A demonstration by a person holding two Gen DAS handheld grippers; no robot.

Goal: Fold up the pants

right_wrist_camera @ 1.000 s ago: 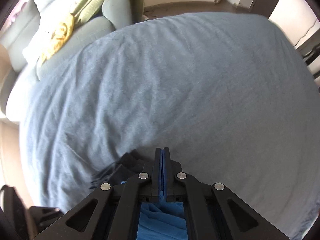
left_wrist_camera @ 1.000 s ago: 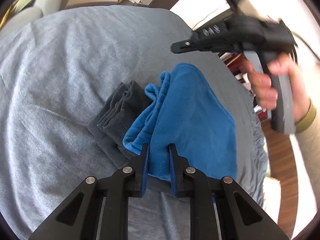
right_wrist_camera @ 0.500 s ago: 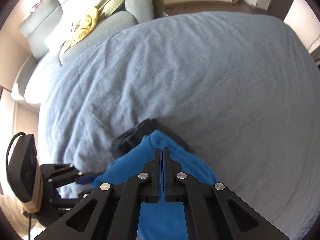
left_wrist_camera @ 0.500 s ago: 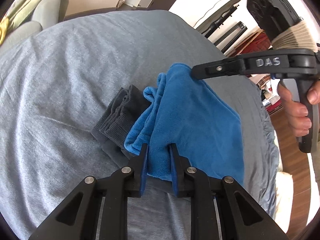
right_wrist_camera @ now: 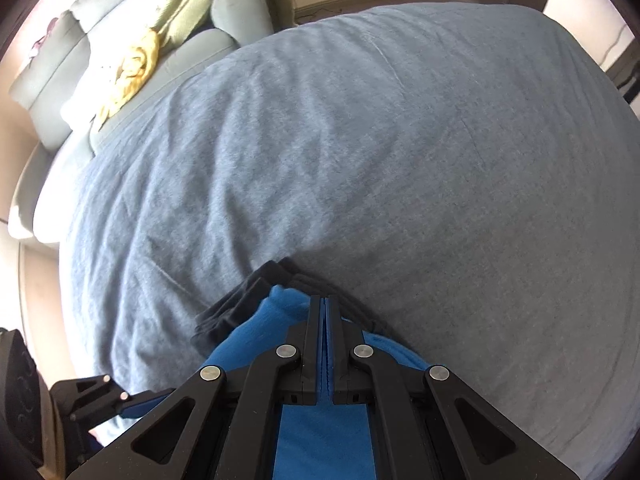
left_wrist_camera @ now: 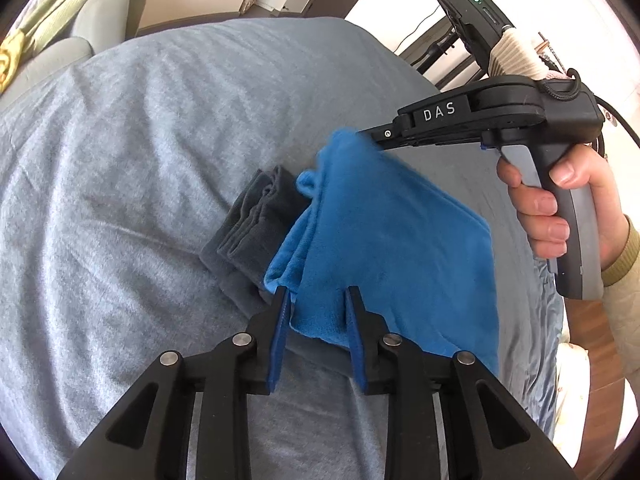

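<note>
Blue fleece pants, folded, lie on the grey bed cover, partly over a folded dark grey garment. My left gripper holds the near edge of the blue pants between its partly closed fingers. My right gripper is shut on the far corner of the pants, lifted slightly. In the right wrist view the right gripper is shut with blue cloth under it, dark garment just beyond.
A grey-green sofa with green and yellow cloths stands past the bed's far left. Bed cover spreads wide ahead. Black furniture frame and wooden floor lie to the right.
The right gripper came down onto the far corner of the blue pants and now holds it a little farther out. The left gripper has stayed on the near edge.
</note>
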